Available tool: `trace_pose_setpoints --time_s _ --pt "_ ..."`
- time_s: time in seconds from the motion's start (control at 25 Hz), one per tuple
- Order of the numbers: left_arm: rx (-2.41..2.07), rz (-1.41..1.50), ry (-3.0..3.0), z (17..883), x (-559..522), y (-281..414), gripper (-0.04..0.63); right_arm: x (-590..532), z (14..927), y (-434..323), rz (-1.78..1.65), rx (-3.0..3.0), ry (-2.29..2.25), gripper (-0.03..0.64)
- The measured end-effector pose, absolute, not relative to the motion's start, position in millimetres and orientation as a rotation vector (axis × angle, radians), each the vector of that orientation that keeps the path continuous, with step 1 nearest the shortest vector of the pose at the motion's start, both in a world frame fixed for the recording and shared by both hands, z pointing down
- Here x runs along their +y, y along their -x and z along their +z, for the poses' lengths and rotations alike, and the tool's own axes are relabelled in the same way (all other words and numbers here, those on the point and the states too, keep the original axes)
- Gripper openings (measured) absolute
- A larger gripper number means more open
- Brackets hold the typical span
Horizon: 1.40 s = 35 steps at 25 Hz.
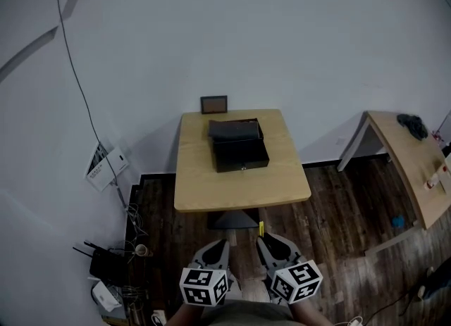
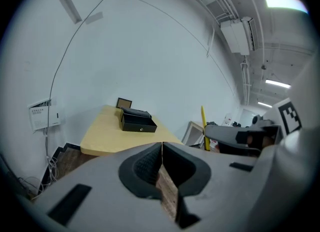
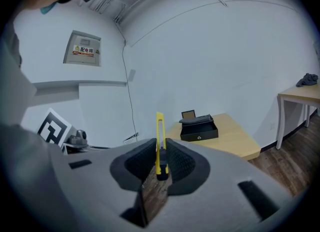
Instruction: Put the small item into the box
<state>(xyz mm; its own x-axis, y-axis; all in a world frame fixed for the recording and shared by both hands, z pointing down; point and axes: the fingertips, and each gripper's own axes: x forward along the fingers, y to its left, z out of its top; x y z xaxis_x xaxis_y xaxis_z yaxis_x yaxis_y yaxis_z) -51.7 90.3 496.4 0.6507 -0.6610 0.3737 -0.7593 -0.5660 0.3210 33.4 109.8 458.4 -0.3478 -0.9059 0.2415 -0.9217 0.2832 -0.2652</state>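
Your right gripper (image 3: 161, 152) pinches a slim yellow utility knife (image 3: 159, 128). Its jaws stand narrow on the knife's dark lower end, and the yellow body rises upright above them. Your left gripper (image 2: 162, 148) has its jaws pressed together with nothing between. The open black rectangular box (image 1: 239, 150) sits on the light wooden table (image 1: 211, 191) ahead, well apart from both grippers.

Bare table (image 1: 211, 191) lies in front of the box (image 1: 239, 154) and on both its sides; behind the box its raised lid (image 1: 235, 129) and a frame (image 1: 214, 104) stand close to the wall (image 1: 282, 36)
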Motion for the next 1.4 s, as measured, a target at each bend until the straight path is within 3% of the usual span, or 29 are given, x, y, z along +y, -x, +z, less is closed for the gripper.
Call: trace_pose_setpoints --time_s 0.8,1.4 --pt "-1.0 0.303 -2.455 491.2 -100.9 26.3 0.003 -77.7 444.8 -48.4 0.547 -2.449 -1.828 0.048" --pt "-0.954 0.345 -2.444 507.3 -184.0 21.0 0.003 -174.4 460.7 -56.4 0.56 -2.403 -1.825 0.048"
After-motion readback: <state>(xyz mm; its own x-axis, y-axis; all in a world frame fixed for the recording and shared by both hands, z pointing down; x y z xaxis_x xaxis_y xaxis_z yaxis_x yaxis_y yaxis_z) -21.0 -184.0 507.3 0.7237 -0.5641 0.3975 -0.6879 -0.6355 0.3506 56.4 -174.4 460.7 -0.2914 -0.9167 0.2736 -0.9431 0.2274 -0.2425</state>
